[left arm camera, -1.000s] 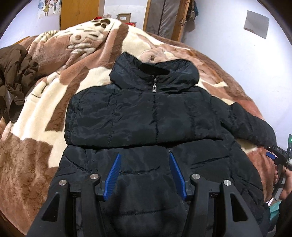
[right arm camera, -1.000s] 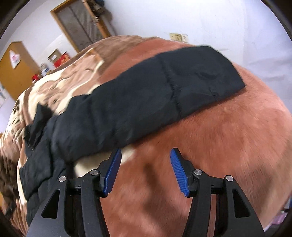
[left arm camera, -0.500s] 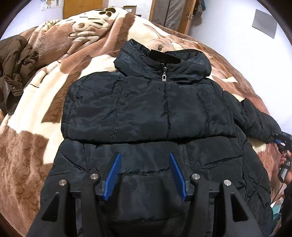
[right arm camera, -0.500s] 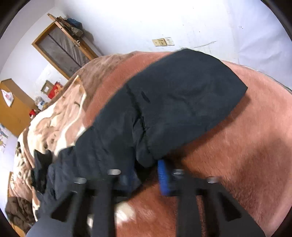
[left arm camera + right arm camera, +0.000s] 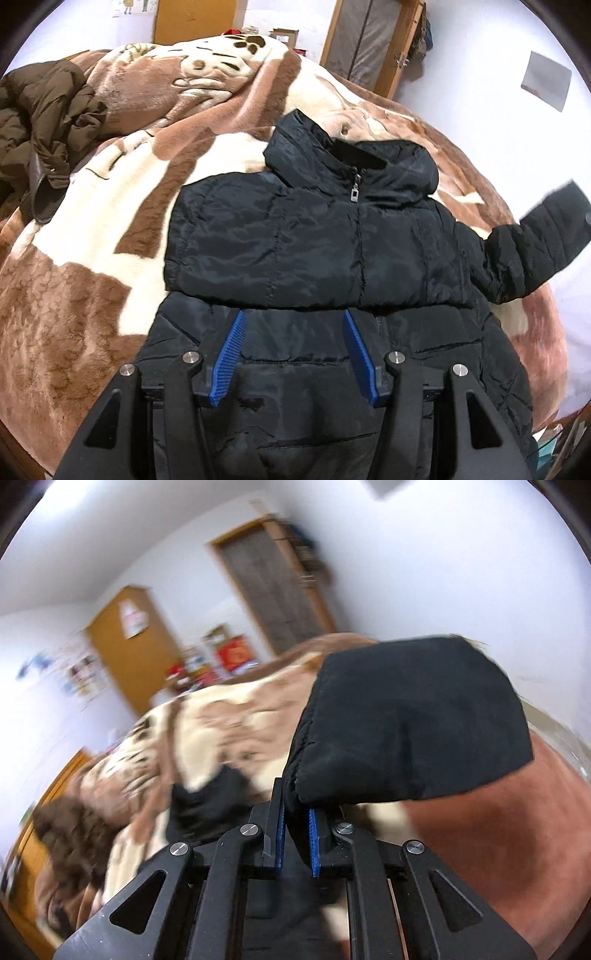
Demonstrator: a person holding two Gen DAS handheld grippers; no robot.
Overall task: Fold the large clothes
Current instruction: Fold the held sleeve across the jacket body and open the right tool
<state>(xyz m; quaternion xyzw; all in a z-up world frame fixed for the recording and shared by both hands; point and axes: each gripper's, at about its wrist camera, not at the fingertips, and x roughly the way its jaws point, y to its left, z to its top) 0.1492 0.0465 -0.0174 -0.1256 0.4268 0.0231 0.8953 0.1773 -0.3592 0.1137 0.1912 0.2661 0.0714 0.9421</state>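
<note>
While the left wrist view looks down the length of the bed, the black quilted puffer jacket (image 5: pixel 314 258) lies front-up and zipped on the brown and cream plush blanket (image 5: pixel 92 295), collar toward the far wall. A band of quilting, seemingly one sleeve, is folded across the chest, and the other sleeve (image 5: pixel 535 243) is raised off the blanket at the right edge. The left gripper (image 5: pixel 293 354) hovers over the lower front with its blue ribbed fingers (image 5: pixel 229 350) spread wide, holding nothing. A crumpled brown coat (image 5: pixel 44 122) sits well apart at the far left.

From the right wrist view, which is motion-blurred, the right gripper (image 5: pixel 295 834) has its blue pads pressed together on the gathered cuff end of the black sleeve, and the cloth bulges up and forward above the jaws, clear of the blanket.

Judging by its look, the jacket is light but bulky, soft, springy and slick-shelled, so folds may puff back open. The cuff is a sound place to hold for the sleeve; the hem corners or shoulder seams would suit the body folds.
</note>
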